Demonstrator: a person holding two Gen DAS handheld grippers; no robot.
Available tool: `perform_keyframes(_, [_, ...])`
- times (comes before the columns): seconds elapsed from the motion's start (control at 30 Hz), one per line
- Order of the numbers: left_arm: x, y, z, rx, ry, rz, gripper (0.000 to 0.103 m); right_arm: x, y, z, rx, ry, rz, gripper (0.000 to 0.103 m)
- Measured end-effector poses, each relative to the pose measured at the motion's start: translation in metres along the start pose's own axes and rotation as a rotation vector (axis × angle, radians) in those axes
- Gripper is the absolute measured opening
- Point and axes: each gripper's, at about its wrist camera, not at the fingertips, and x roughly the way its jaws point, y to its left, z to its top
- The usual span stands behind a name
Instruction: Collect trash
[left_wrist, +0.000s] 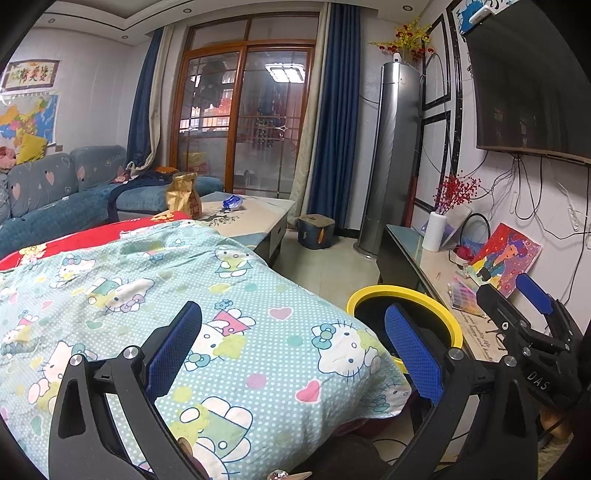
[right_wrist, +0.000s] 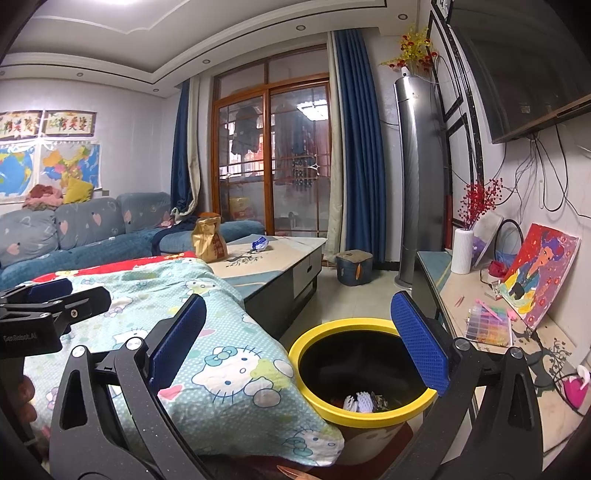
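Left gripper (left_wrist: 291, 354) nearest, fingers spread wide, nothing held, over the Hello Kitty blanket (left_wrist: 155, 295). Right gripper (right_wrist: 299, 343) likewise wide apart and empty, above the yellow-rimmed bin (right_wrist: 364, 415), which holds white scraps. On the coffee table (right_wrist: 284, 254) beyond: brown paper bag (right_wrist: 209, 240) upright, blue wrapper (right_wrist: 259, 243) nearby.

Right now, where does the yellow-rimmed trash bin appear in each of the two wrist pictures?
Left wrist view: the trash bin is right of centre, low, partly hidden behind the left gripper.
Right wrist view: the bin sits at lower centre, its inside visible, between the fingers of the right gripper.
Shared landmark: the Hello Kitty blanket lies just left of the bin.
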Motion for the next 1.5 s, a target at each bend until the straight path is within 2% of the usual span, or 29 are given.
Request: perform_keyframes(1.5, [-0.0015, -0.0024, 0.0058, -0.004, -0.012, -0.004, 0.097, -0.0006, -0.0007, -0.0003, 0.002, 0.0, -0.006, 0.092])
